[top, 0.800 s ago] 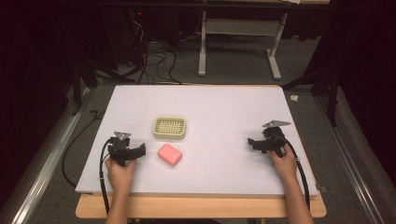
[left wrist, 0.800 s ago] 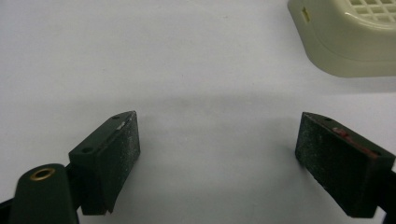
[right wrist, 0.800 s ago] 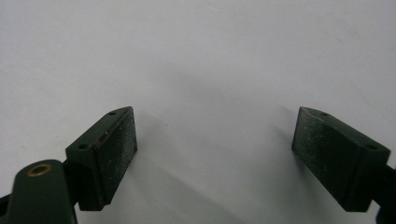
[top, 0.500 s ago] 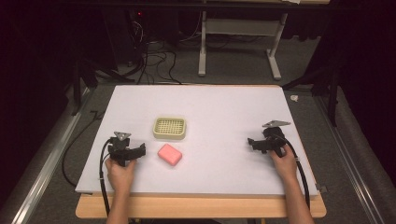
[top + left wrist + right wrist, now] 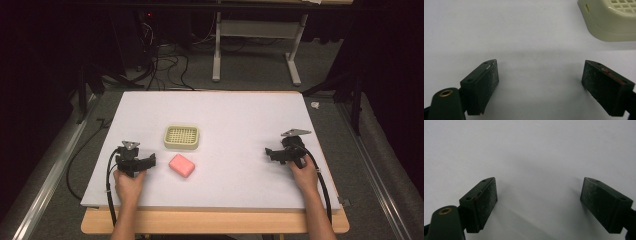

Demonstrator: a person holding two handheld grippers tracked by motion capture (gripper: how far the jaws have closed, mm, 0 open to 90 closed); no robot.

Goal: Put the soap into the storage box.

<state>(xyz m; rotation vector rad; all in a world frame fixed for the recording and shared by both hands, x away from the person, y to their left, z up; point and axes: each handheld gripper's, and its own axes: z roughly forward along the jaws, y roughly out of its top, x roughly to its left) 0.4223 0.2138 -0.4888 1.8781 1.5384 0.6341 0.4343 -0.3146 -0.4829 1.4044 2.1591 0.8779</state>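
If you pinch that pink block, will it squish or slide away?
The pink rounded rectangular block looks like soap or sponge, so it may be light. It lies flat on the white table, so it probably won't roll. Its smooth rounded edges might slip between the open left gripper fingers.
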